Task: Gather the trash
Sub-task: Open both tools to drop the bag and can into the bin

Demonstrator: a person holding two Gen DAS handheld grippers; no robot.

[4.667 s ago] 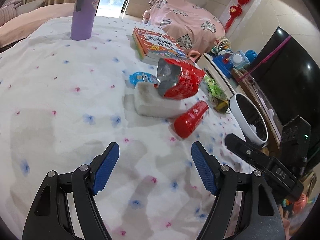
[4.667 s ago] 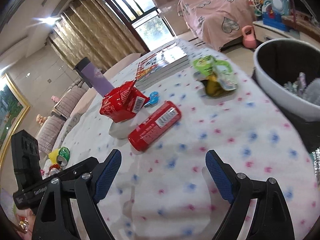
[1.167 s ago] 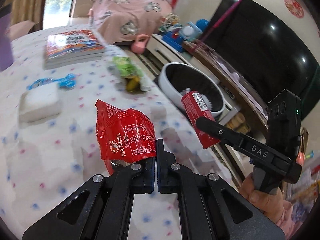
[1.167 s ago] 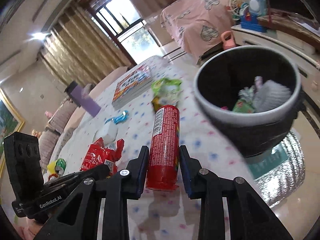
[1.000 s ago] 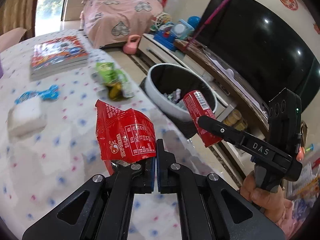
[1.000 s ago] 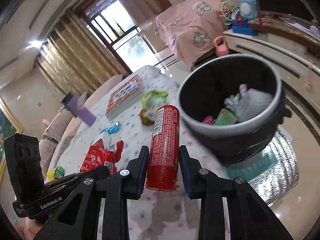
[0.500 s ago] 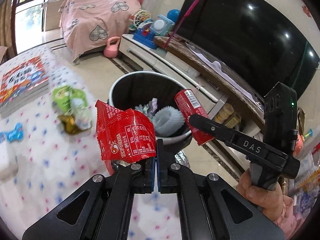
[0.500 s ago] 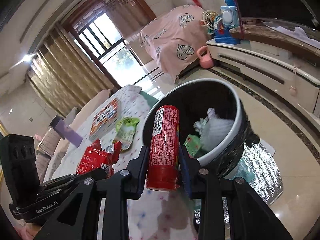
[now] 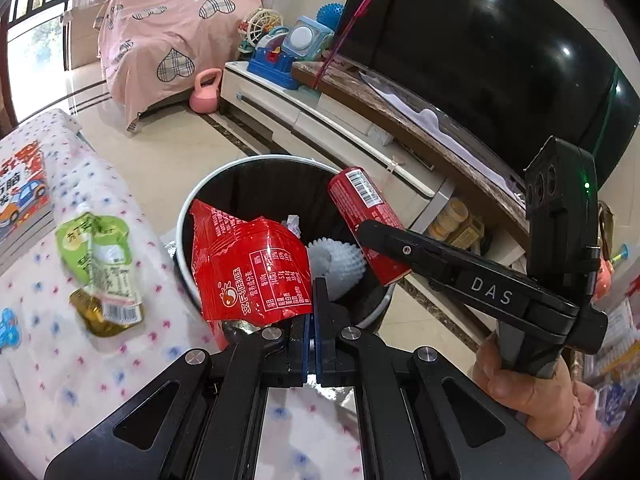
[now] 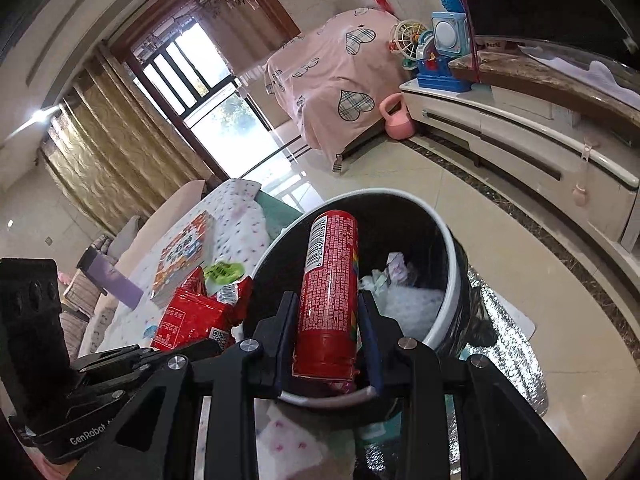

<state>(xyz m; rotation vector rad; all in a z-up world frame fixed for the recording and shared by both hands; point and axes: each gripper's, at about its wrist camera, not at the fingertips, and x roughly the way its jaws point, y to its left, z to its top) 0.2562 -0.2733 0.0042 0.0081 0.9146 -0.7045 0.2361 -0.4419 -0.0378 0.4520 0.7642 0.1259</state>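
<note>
The left tool (image 9: 310, 332) is pinched tight on the bottom edge of one crumpled red snack bag (image 9: 250, 268), its blue pads almost meeting, and the bag stands up over the near rim of the trash bin (image 9: 188, 200). The right tool (image 10: 326, 336) clamps one red cylindrical can (image 10: 330, 292) between its two fingers; the can stands upright along the fingers, its barcode end pointing out over the bin's mouth. From the left wrist view the same can (image 9: 366, 220) shows tilted above the far side of the bin, with the right tool's black arm reaching in from the right and a hand (image 9: 520, 384) gripping its handle.

The bin is a single round one, white-rimmed with a black liner, standing on the floor just beside the edge of the desk (image 9: 80, 360). Inside lie a white bristly lump (image 9: 338, 260) and some crumpled paper scraps (image 10: 394, 266).

On the desk's dotted white cloth, to the left of the bin, lie one green wrapper (image 9: 94, 248) touching one gold foil packet (image 9: 100, 312), then a small blue piece (image 9: 6, 328) at the frame edge, and farther back one picture book (image 9: 22, 188). The right wrist view also catches one purple bottle (image 10: 108, 276) beyond the book.

Past the bin come the tiled floor, one pink kettlebell (image 9: 206, 92), a low white TV cabinet (image 9: 328, 120) carrying toys, a large dark television (image 9: 480, 64), and a pink heart-patterned cover (image 9: 168, 36) at the back
</note>
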